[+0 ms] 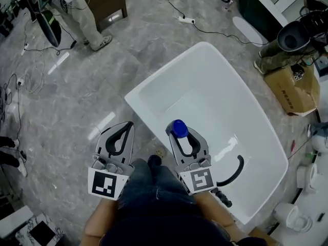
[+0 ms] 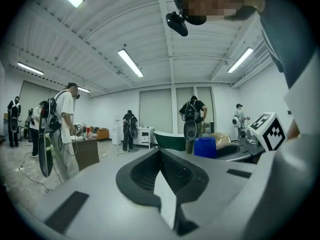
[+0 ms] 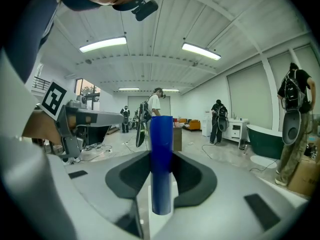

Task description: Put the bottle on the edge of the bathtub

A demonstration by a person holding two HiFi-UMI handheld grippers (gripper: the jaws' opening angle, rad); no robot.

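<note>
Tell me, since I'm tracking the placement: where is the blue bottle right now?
In the head view's lower centre, the blue bottle is clamped in the right gripper, seen over the white bathtub's near rim.

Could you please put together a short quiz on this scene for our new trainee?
1. True or false: the blue bottle stands on the rim of the white bathtub.
2. Which gripper's jaws grip the bottle? A left; B right; C neither.
3. Fill in: the jaws of the left gripper are ____, with nothing between them.
Key: 1 false, it is held in a gripper; 2 B, the right gripper; 3 shut.
</note>
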